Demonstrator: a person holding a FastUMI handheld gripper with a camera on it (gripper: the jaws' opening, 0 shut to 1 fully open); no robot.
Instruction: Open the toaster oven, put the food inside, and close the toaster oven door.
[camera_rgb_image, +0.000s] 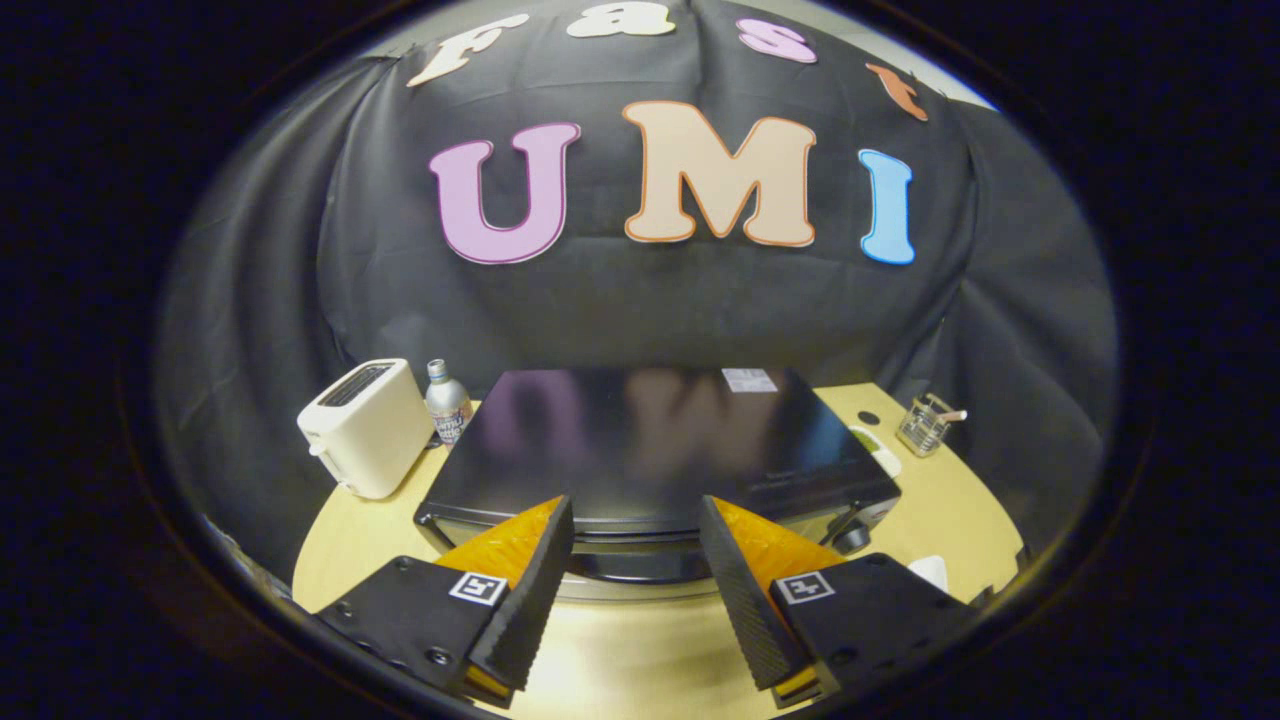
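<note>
While the gripper (636, 540) hangs above and in front of the toaster oven (655, 450), angled downward so the camera looks across the oven's glossy black top, its two fingers (525, 600) sit low in the frame, spread well apart with nothing between them. Each finger shows a black ribbed pad on the inner face and an orange block behind it, and the tips point toward the oven's front edge at lower centre. Between the tips, just beyond them, runs the upper front of the oven, a dark rim with a pale metallic band under it; I cannot tell from this angle whether the door is open or closed. A round knob (852, 538) shows at the oven's right front corner, just past the right finger. The oven takes the middle of the frame, sitting on a light wooden surface (640, 660) that also shows bare in the gap below the fingertips. Over at centre left, a cream pop-up toaster (366, 428) stands beside the oven, with a small silver bottle (447, 402) just behind it. At centre right, well apart from the oven, a clear glass cup (927, 423) stands on the surface near the booth's black cloth. A small white object (930, 570) peeks out behind the right finger's base; what it is I can't make out
</note>
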